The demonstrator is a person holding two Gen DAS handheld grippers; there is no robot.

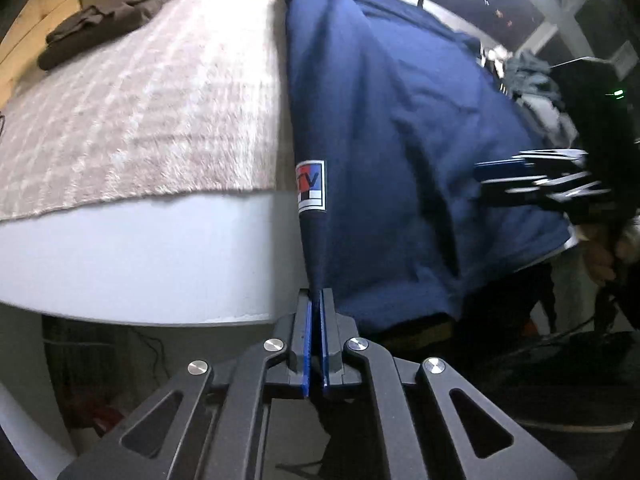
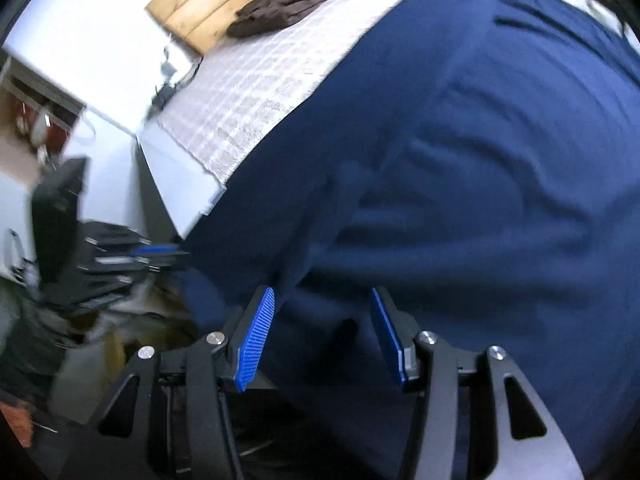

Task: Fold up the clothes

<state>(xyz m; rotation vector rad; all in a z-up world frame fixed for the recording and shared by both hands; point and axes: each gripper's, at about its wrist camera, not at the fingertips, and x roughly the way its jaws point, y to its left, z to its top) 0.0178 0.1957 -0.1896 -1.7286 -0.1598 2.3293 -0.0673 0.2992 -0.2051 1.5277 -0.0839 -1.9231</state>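
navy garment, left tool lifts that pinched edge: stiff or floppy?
Likely floppy: the navy garment drapes over the table edge in soft creases. It probably sags from the left tool, which is shut on a thin fold. The right tool is open.

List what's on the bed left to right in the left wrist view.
Brown folded clothes → pale checked blanket → navy garment, pinched by the left gripper → right gripper.
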